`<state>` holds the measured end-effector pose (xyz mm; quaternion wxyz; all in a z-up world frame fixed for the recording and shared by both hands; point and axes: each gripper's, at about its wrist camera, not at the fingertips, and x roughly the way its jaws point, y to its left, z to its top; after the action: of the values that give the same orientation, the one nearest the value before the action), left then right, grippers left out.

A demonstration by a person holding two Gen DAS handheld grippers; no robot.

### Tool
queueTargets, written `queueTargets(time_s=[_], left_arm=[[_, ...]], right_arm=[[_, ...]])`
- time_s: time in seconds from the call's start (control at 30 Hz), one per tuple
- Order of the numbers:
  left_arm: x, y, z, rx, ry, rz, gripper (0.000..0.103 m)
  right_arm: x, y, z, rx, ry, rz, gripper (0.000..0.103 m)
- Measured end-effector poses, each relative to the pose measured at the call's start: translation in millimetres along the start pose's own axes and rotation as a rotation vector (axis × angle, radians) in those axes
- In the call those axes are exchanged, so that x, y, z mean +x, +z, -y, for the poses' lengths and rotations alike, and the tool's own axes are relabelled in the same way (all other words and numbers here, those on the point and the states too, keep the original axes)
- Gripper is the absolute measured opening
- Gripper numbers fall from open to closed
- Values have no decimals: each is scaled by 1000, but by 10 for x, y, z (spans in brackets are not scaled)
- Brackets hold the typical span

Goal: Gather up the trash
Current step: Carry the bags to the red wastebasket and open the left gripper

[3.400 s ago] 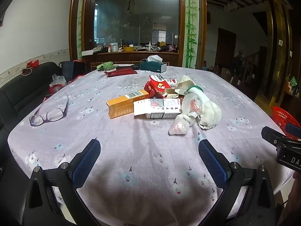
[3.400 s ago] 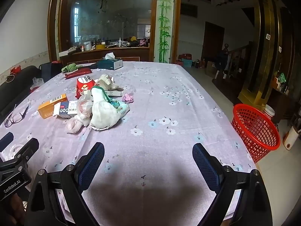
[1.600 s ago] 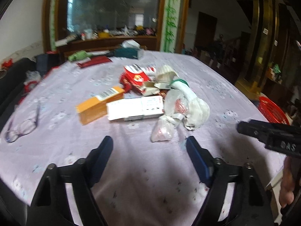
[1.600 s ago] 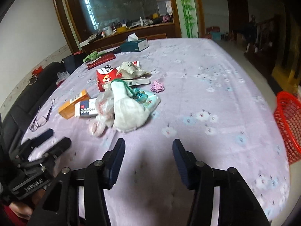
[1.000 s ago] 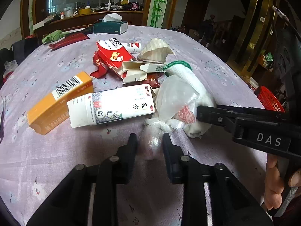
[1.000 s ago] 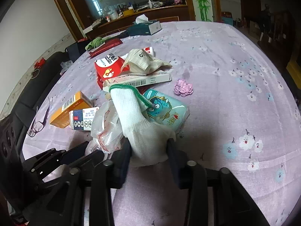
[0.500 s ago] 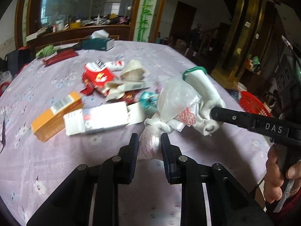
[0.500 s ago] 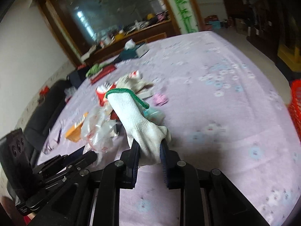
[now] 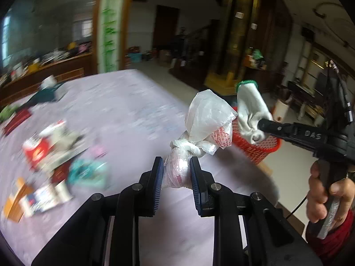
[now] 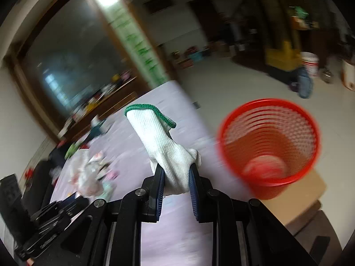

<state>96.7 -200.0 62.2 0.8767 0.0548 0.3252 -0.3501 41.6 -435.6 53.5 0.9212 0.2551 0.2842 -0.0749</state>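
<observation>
My left gripper (image 9: 176,173) is shut on a knotted clear plastic bag (image 9: 207,119), held up in the air above the table's right edge. My right gripper (image 10: 176,178) is shut on a white knit glove (image 10: 160,137) with a green cuff, also lifted. In the left wrist view the glove (image 9: 249,108) and the right gripper (image 9: 263,124) show to the right, in front of the red mesh basket (image 9: 255,148). From the right wrist view the red basket (image 10: 269,146) stands on the floor beyond the table edge, right of the glove, seemingly holding something pale at the bottom.
Blurred trash stays on the purple flowered tablecloth (image 9: 124,115): a red packet (image 9: 37,150), a teal wrapper (image 9: 87,173), an orange box (image 9: 13,201) and a white box (image 9: 44,197). A hand (image 9: 326,195) holds the right gripper's handle. A cardboard sheet (image 10: 297,195) lies under the basket.
Both grippers closed on their items, lifted them off the table and have swung right toward the red basket, which now fills much of the right wrist view.
</observation>
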Motion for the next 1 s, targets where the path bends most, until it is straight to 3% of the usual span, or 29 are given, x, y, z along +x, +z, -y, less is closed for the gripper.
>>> queueTargets(time_s=[0.2,0.47,0.5,0.57,0.6,0.77,1.0], left_arm=[[529,413,622,38,-120,-28,24],[1359,706,1299,99,-155,-93,24],[1444,709,1323,97,-150,-95,29],[1575,724,1371,85,-140,-102,50],[1596,726,1375,80,-132,-99,59],[1343,594,1222,80,-110,-59,59],[761,381,787,41,-30,15,70]], right_arm=[[-116,318,619,94,-127,63,23],[-58,588,1206,182,-208,74,27],[-38,607,1248,185,-212,73,30],[8,633,1302,183,-218,60,38],[11,634,1308,181,-219,59,43],[-117,526,1208,127,-220,90,45],[-119,248,681,35,-102,46,50]])
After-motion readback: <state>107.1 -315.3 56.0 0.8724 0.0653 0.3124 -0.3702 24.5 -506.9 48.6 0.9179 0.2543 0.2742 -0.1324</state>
